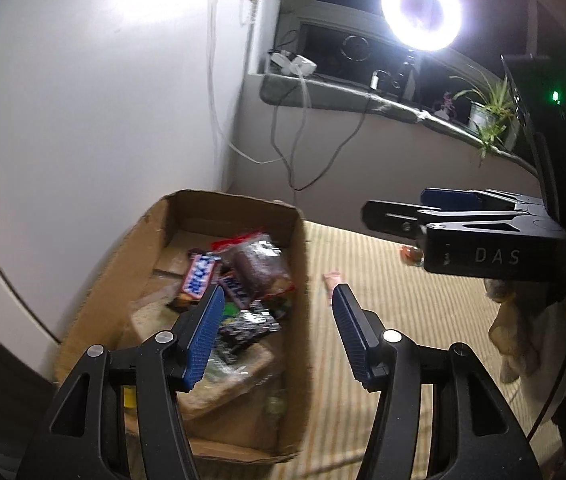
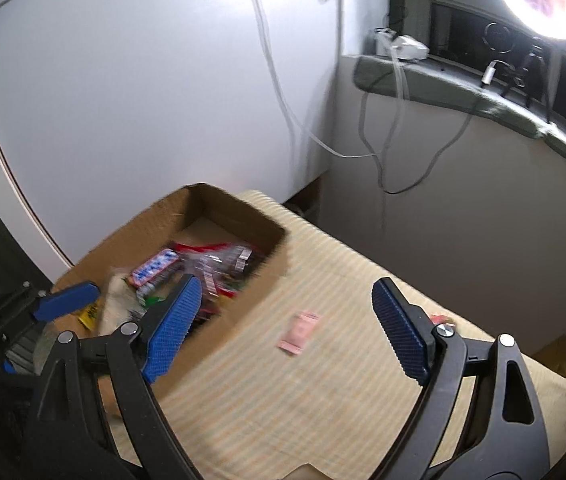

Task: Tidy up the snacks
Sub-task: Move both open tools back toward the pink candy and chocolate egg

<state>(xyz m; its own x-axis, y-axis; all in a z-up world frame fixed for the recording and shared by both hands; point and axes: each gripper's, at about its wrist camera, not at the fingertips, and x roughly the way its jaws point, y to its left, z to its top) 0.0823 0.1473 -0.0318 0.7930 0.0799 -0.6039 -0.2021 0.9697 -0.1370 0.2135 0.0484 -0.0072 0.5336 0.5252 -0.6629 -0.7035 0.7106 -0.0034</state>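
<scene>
striped cloth [image 2: 323, 380] | pink wrapper [image 2: 299, 332] between empty right jaws

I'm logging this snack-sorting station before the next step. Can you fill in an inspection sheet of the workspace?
Surface: striped yellowish cloth, mostly bare.
Job's things: open cardboard box holding wrapped snacks; small pink packet lying loose on the cloth outside the box.
Clutter: small reddish item on the cloth's far side, too blurred to identify.
Grippers: left claw open and empty over the box's near end; right claw open and empty above the cloth.
Cables: several hang from the window ledge down the wall.
Surroundings: lit ring light, potted plant, white wall.
</scene>
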